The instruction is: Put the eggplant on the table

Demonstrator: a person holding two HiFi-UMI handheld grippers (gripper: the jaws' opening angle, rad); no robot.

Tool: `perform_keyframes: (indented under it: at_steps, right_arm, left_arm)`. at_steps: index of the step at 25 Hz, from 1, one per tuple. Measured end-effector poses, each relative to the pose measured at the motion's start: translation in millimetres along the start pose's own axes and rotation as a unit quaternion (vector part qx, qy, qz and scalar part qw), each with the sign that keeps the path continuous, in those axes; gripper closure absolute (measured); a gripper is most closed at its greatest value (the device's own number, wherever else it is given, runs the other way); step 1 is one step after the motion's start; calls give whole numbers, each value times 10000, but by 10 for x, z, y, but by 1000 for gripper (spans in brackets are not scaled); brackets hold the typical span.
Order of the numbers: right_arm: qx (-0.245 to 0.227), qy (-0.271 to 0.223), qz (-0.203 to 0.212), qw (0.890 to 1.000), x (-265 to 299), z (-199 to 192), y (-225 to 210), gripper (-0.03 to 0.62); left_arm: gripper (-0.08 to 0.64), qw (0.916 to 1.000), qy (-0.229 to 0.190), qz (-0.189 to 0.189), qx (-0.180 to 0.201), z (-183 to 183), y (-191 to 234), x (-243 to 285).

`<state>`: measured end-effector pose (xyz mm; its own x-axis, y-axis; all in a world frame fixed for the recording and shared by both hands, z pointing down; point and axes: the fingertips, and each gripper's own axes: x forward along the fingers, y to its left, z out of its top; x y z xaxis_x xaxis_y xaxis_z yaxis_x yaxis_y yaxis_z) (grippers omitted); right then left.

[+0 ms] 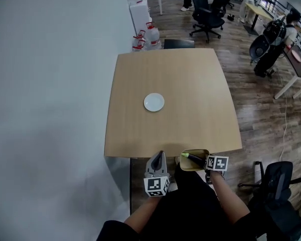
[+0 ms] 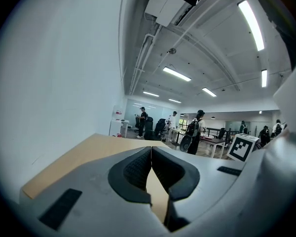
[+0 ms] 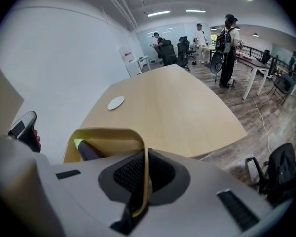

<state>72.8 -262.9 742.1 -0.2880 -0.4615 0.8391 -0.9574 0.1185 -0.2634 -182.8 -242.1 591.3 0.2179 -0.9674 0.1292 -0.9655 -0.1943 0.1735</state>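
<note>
Right gripper (image 3: 139, 179) jaws pinch tan container (image 3: 104, 131) rim, eggplant (image 3: 90, 153) inside; left gripper (image 2: 151, 168) jaws pressed together.

Small white plate (image 1: 154, 102), round, lying flat, nothing on it. White wall (image 1: 50, 84) fills the left side. Wood plank floor (image 1: 261, 99) on the right, white cable (image 1: 286, 119) trailing across it. Water jugs (image 1: 151, 34) with red handles clustered by the wall, white cabinet (image 1: 139, 11) just behind them. Black office chair (image 1: 207, 15) further back. Person with backpack (image 3: 228, 43) standing by a white-legged desk (image 1: 296, 69). Another black chair (image 1: 276, 182) at lower right. Ceiling strip lights (image 2: 176, 73) on. More people far back, too small to detail.
</note>
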Motion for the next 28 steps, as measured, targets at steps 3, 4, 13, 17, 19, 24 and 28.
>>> perform_keyframes:
  at_steps: [3, 4, 13, 17, 19, 24, 28]
  right_arm:
    - [-57, 10, 104, 9999, 124, 237, 21, 528]
    - [-53, -1, 126, 9999, 161, 327, 32, 528]
    - [-174, -4, 216, 9996, 689, 1331, 106, 528]
    - [-95, 7, 212, 9997, 967, 1789, 35, 528]
    - [-74, 54, 243, 9997, 1101, 1927, 6, 528]
    - [8, 291, 300, 9991, 1473, 2197, 5, 528]
    - [4, 353, 276, 9990, 1781, 2394, -6, 528]
  left_arm:
    - [545, 9999, -49, 133, 36, 65, 33, 179]
    - [545, 9999, -54, 140, 49, 91, 41, 254]
    - [545, 9999, 42, 106, 85, 153, 166, 1216]
    - [545, 9997, 98, 195, 82, 149, 214, 1613]
    - [545, 9995, 155, 279, 70, 124, 229, 1740]
    - [545, 9983, 290, 495, 81, 118, 316, 2027]
    - [545, 9974, 300, 656, 80, 91, 389, 2239]
